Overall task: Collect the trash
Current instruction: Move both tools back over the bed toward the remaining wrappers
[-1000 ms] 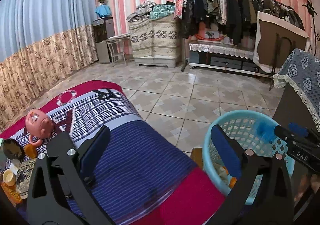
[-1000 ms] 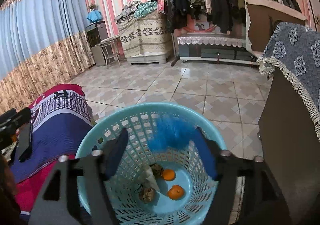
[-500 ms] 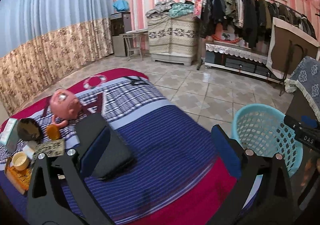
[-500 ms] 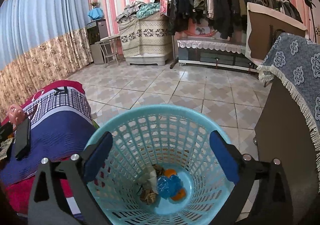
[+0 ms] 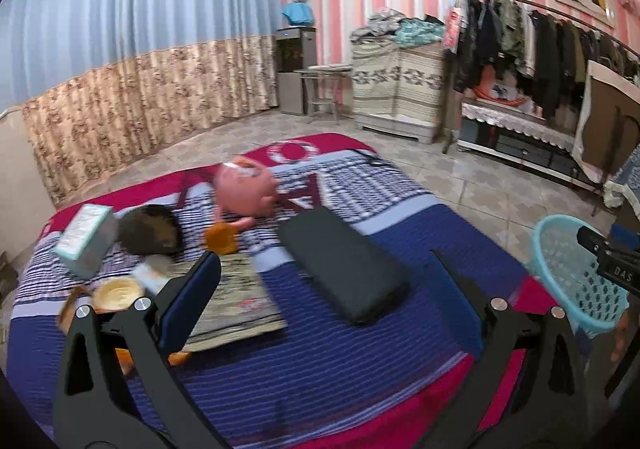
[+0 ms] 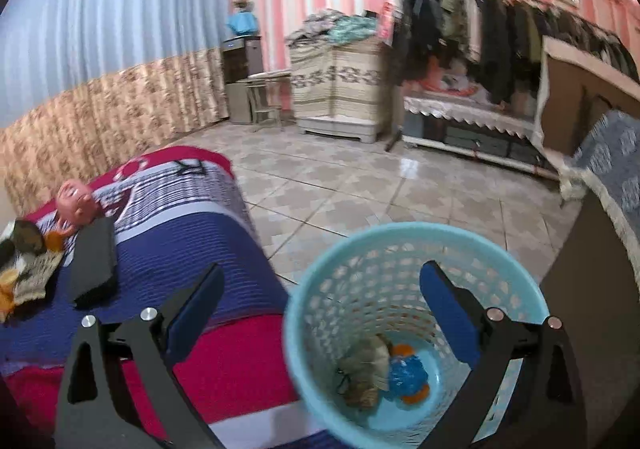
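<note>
Trash lay in the round turquoise plastic mesh basket point(image 6: 412, 249); both tongs empty.
The basket stood upright, mouth upward, beside the bed point(image 6: 192, 249); right tongs point(image 6: 320, 313) and left tongs point(image 5: 324, 297) were released wide.

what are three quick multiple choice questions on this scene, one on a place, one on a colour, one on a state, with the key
1. Where does the blue crumpled wrapper lie?
A. on the bedspread
B. at the bottom of the basket
C. on the floor tiles

2. What colour is the basket?
A. light blue
B. red
C. black

3. How is the right gripper?
A. shut on the wrapper
B. shut and empty
C. open and empty

Key: 1 B, the wrapper rests among the scraps on the basket's floor; 2 A, its mesh wall and rim are light blue; 3 C, both pads stand wide apart with nothing between them.
</note>
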`<state>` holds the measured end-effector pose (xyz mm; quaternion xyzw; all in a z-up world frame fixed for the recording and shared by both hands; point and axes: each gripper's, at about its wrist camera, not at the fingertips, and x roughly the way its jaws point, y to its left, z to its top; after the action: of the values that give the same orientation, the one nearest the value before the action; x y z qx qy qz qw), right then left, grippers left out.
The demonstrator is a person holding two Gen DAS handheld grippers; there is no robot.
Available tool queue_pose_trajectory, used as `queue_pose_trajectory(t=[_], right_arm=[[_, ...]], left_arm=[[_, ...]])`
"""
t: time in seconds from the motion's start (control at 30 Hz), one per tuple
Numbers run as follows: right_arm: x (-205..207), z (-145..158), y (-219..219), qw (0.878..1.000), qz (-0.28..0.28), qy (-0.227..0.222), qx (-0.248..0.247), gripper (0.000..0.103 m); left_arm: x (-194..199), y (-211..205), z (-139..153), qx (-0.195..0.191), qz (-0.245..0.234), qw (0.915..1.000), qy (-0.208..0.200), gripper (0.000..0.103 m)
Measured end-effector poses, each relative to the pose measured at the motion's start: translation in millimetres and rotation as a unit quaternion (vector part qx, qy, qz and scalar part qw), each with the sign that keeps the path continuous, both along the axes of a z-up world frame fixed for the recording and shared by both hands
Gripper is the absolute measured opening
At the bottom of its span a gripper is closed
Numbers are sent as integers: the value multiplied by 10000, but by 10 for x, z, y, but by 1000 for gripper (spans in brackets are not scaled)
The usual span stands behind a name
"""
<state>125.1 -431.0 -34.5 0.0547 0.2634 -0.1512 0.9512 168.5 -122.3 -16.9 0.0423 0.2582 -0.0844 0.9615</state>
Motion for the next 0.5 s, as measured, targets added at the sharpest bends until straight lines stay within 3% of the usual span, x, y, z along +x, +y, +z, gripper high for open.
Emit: queue_pose_trajectory(t=[0.23, 0.5], right_arm=[[23, 14, 532, 9980, 578, -1, -258, 96], [-4, 8, 789, 9956, 904, -8, -261, 96]], left_arm=[[-54, 764, -17, -65, 654, 9978, 37, 97], [-136, 1554, -171, 85, 1346, 9906, 237, 97]])
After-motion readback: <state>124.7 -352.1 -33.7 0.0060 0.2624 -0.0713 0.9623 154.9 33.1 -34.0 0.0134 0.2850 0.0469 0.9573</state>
